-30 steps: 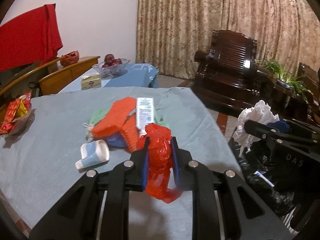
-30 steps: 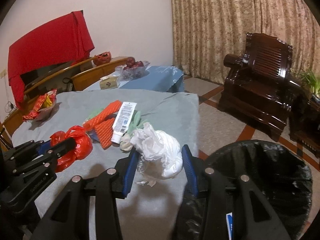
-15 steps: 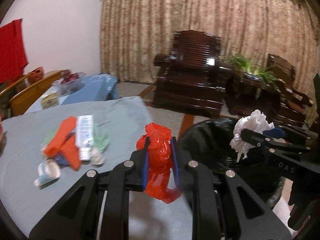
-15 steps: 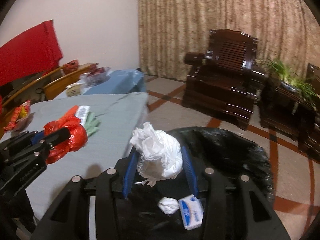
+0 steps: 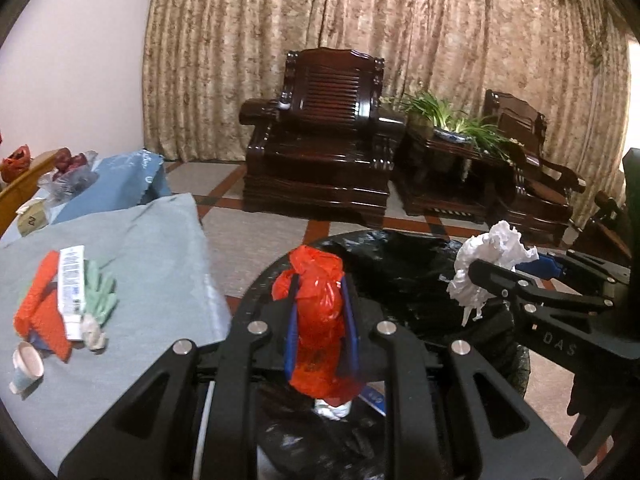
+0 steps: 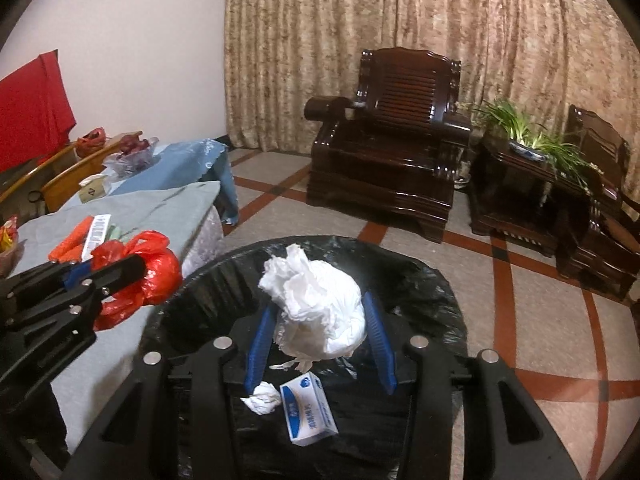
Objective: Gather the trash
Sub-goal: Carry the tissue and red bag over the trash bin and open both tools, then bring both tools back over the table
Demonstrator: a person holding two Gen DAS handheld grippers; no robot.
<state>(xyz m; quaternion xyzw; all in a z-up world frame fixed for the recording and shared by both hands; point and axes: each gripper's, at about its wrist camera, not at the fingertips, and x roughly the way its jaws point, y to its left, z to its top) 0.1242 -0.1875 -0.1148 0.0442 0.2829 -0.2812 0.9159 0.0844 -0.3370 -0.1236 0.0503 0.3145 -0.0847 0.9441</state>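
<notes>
Left gripper (image 5: 320, 320) fingers clamp a soft red plastic bag (image 5: 318, 316); right gripper (image 6: 320, 332) fingers pinch light crumpled tissue (image 6: 316, 308) mid-wad over the black-lined bin (image 6: 432, 280).

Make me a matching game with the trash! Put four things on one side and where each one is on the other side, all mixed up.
Things:
1. red plastic bag
2. white crumpled paper
3. paper cup
4. small blue-and-white box

Places:
A. lying inside the black trash bag
B. on its side on the grey tablecloth
C. held in the left gripper
D. held in the right gripper

Pairs: 1-C, 2-D, 3-B, 4-A
</notes>
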